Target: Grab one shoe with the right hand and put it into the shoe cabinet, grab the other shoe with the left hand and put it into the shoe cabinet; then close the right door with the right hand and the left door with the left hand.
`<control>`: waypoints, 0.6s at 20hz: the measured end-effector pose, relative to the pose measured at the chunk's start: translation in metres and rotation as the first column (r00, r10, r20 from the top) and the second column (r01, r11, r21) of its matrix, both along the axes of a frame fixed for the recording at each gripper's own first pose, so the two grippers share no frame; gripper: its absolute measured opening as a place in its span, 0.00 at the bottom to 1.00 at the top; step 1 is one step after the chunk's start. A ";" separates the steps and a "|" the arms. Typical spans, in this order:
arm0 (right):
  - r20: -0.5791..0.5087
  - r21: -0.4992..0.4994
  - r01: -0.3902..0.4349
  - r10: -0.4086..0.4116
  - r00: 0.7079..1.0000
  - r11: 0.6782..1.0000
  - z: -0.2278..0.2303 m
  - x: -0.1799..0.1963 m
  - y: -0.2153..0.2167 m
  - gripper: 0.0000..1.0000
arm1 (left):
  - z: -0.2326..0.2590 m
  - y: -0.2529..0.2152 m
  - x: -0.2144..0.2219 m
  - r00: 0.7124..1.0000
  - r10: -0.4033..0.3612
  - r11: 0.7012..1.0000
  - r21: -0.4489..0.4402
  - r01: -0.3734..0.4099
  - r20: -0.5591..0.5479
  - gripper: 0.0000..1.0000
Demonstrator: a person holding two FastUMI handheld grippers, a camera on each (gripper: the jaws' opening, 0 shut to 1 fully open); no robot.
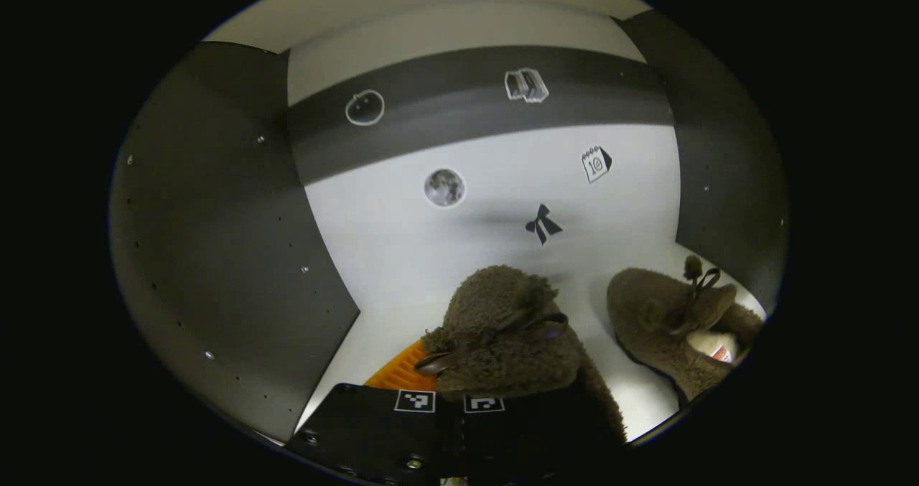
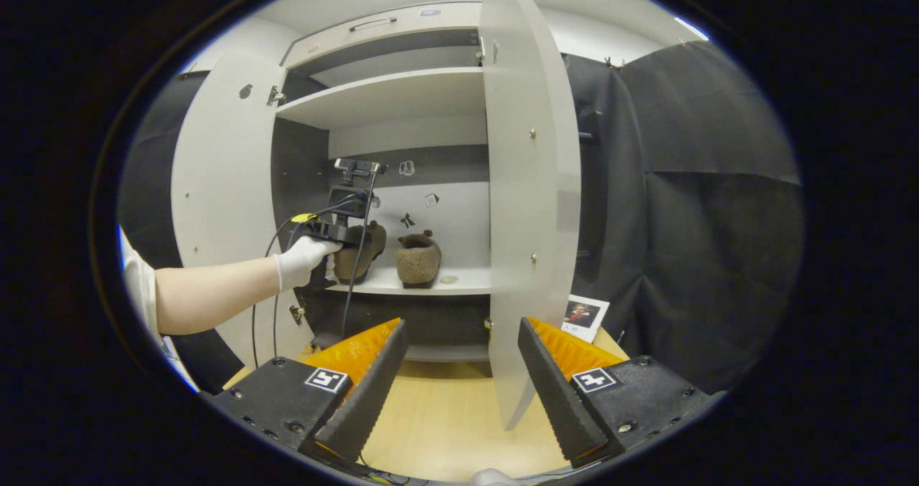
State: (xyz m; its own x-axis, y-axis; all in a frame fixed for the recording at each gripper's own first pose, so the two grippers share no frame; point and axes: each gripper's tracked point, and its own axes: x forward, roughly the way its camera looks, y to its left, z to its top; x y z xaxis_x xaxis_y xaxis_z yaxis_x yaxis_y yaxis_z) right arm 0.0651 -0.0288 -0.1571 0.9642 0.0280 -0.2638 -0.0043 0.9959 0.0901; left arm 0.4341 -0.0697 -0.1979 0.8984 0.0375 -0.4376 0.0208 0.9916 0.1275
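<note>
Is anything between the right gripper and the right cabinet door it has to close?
Nothing visible. The right gripper is open, and the right door's edge hangs just beyond its fingertips over bare floor.

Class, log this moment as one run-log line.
left claw: shut on second shoe, inside cabinet | first shoe: on shelf | right claw: open, empty | doors: open

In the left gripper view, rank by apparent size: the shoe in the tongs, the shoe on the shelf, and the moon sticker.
1. Shoe in the tongs, though it lies nearest the camera, so its lead over the other shoe is unsure.
2. Shoe on the shelf, partly cut off at the view's edge.
3. Moon sticker, clearly smallest.
</note>
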 end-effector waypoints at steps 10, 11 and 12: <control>-0.011 -0.012 -0.031 0.031 0.999 0.999 -0.001 -0.002 0.015 0.98 | -0.016 0.012 -0.003 0.993 0.011 0.998 -0.057 -0.018 -0.118 0.17; -0.011 -0.011 -0.031 0.031 0.999 0.999 -0.001 -0.003 0.016 0.98 | -0.012 0.011 -0.002 0.995 -0.001 0.997 -0.076 -0.006 -0.102 0.22; -0.009 -0.009 -0.028 0.028 1.000 1.000 -0.001 -0.003 0.016 0.98 | -0.002 0.012 -0.005 0.997 -0.006 0.997 -0.080 0.000 -0.083 0.47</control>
